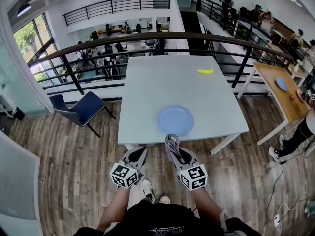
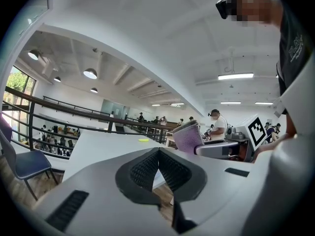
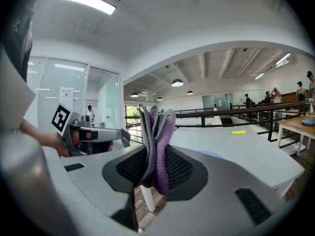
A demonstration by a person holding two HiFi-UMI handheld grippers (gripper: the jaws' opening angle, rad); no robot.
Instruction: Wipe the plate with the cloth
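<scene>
holding the cloth (image 3: 156, 146) pinched in my right gripper (image 1: 173, 149), left gripper (image 1: 138, 157) closed on nothing, i'd lower it flat onto the plate (image 1: 175, 120) (light pressure, small circles).

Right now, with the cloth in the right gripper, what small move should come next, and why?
Probably ease the right gripper forward and down until the folded cloth meets the blue plate. Its fingers are shut on the cloth, held at the white table's near edge, short of the plate. The left gripper is shut and empty.
</scene>
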